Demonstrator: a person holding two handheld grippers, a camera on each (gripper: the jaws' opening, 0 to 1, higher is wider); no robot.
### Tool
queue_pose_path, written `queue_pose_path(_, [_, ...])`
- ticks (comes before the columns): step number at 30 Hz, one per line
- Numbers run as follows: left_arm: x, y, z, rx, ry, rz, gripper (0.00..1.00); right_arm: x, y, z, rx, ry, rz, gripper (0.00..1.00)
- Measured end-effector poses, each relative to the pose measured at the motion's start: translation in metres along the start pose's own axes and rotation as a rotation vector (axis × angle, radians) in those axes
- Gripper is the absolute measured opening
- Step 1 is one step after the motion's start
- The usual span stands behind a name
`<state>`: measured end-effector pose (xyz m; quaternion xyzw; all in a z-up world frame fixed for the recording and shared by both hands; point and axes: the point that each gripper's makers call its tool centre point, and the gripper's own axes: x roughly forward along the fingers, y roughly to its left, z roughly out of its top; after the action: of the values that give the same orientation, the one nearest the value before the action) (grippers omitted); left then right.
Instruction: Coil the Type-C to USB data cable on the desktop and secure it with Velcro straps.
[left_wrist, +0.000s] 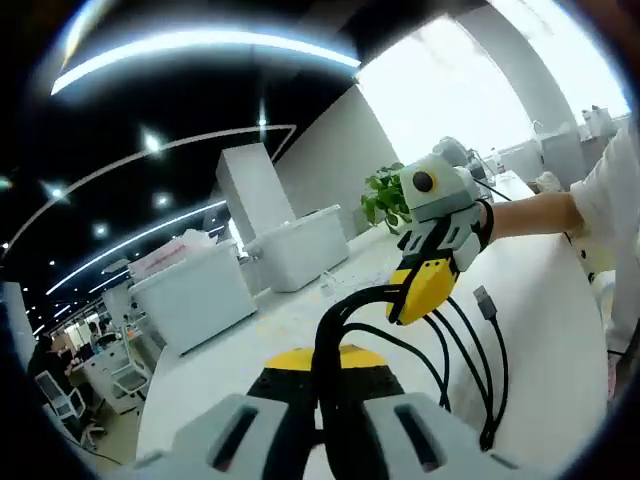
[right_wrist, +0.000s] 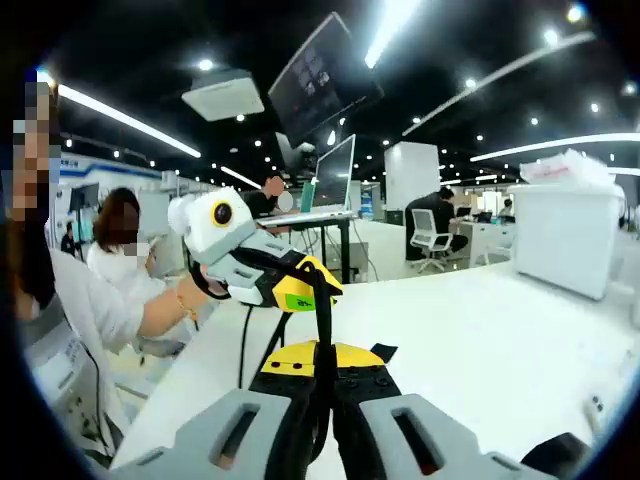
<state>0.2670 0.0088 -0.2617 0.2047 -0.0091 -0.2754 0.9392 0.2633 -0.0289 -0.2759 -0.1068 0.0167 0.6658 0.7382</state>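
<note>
in the left gripper view, the left gripper (left_wrist: 325, 400), grey-bodied with yellow and black jaw tips, has its jaws clenched on a thin black data cable (left_wrist: 470, 365) that rises out between them. from there the cable arches up in several strands to the right gripper (left_wrist: 425, 290), which comes in from the right, held by a hand (left_wrist: 520, 215) in a white sleeve (left_wrist: 615, 190). its yellow jaws pinch the same bundle, and loops of cable hang below them over the long white desktop (left_wrist: 545, 300), lifted off it, with a small plug end (left_wrist: 484, 300) dangling just beside the loops. on the desktop beyond the grippers stand two white lidded plastic boxes (left_wrist: 300, 245), with a green leafy plant (left_wrist: 385, 195) to the right of the nearer-looking one.

in the right gripper view, the right gripper (right_wrist: 322, 395) is closed on the black cable (right_wrist: 322, 300), which runs taut and straight up to the left gripper (right_wrist: 295, 285), whose yellow tips also grip it. more strands drop from that gripper toward the white desktop (right_wrist: 500, 330). a white box (right_wrist: 565, 235) sits at the desktop's far right. behind the desktop are a dark monitor (right_wrist: 335, 170) on a stand and seated people (right_wrist: 120, 250) at other desks.
</note>
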Motion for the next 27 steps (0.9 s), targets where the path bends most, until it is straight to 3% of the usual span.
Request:
queue_pose_path(3, [-0.003, 0.002, -0.01, -0.029, 0.05, 0.026, 0.07, 0.012, -0.003, 0.006, -0.096, -0.001, -0.065, 0.3])
queue_pose_path(6, [-0.002, 0.003, -0.019, -0.097, 0.087, 0.036, 0.07, 0.025, 0.0, 0.008, -0.166, -0.004, -0.093, 0.24])
queue_pose_path(9, [0.002, -0.001, -0.025, -0.144, 0.117, 0.033, 0.07, 0.037, 0.001, 0.002, -0.246, 0.039, -0.133, 0.23])
queue_pose_path(12, [0.007, -0.007, -0.032, -0.183, 0.15, 0.024, 0.07, 0.042, -0.006, -0.01, -0.396, 0.124, -0.186, 0.12])
queue_pose_path(14, [0.01, -0.009, -0.041, -0.17, 0.174, 0.028, 0.07, 0.041, -0.008, -0.011, -0.374, 0.126, -0.19, 0.07])
queue_pose_path(16, [0.011, -0.011, -0.045, -0.178, 0.178, 0.026, 0.07, 0.04, -0.011, -0.022, -0.296, 0.161, -0.133, 0.06])
queue_pose_path(21, [0.018, -0.015, -0.07, -0.181, 0.232, 0.018, 0.07, 0.049, -0.017, -0.044, -0.301, 0.213, -0.078, 0.05])
queue_pose_path(27, [0.023, -0.014, -0.085, -0.039, 0.213, 0.058, 0.13, 0.055, -0.022, -0.066, -0.257, 0.245, -0.038, 0.05])
